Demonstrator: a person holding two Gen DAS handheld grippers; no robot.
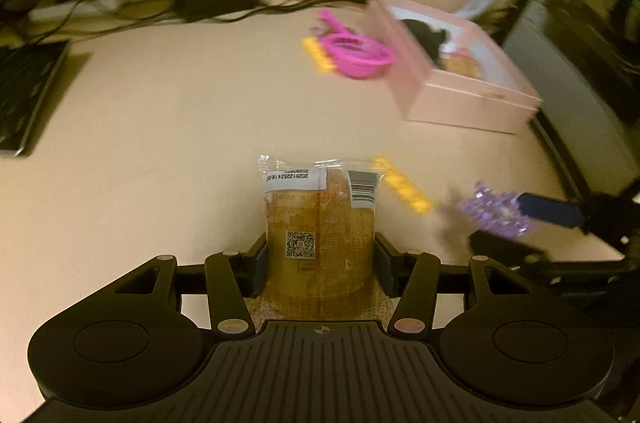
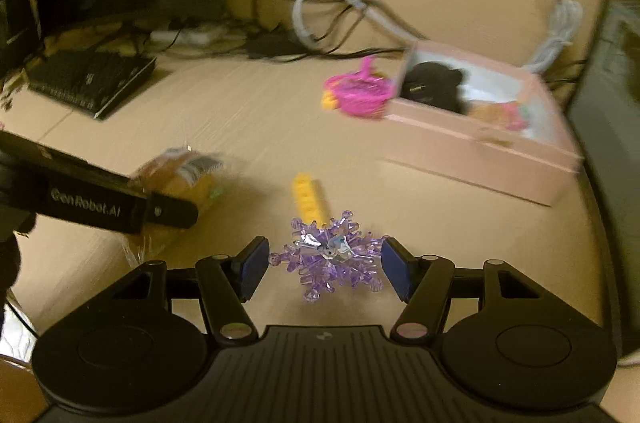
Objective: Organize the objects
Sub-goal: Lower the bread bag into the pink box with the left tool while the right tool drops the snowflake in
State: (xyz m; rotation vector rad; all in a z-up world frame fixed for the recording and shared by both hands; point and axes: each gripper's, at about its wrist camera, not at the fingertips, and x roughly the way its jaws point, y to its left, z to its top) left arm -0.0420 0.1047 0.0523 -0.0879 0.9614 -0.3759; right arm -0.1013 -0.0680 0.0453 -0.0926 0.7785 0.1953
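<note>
My left gripper [image 1: 320,255] is pinching a wrapped bun [image 1: 320,223] by its sides, pads pressed into the plastic, the packet sticking out ahead of the fingers. My right gripper [image 2: 324,263] has the purple crystal cluster [image 2: 330,255] between its blue pads [image 2: 396,271]; the spikes reach both pads, so I take it as gripped, though the contact on the left pad looks light. So I reckon I'm mid-sort with both hands loaded. The pink box [image 2: 480,147] sits toward the desk's far right edge and already has things in it: something black [image 2: 436,87] at its far end and a few blurred bits at the other end. Left on the desk [image 2: 240,127]: a yellow brick [image 2: 308,199] just past the cluster, out in the middle, and a magenta basket [image 2: 358,95] against the box's left side with another yellow piece [image 1: 318,55] touching it. I'd guess those go in next, after what I'm carrying. The surface is a pale wood-grain desk; along its far edge runs a tangle of black and grey cables [image 2: 320,23] with a power strip, a dark keyboard [image 2: 88,83] lies at the far left, and dark equipment stands behind. Everything away from the grippers is smeared, so fine detail is lost.
</note>
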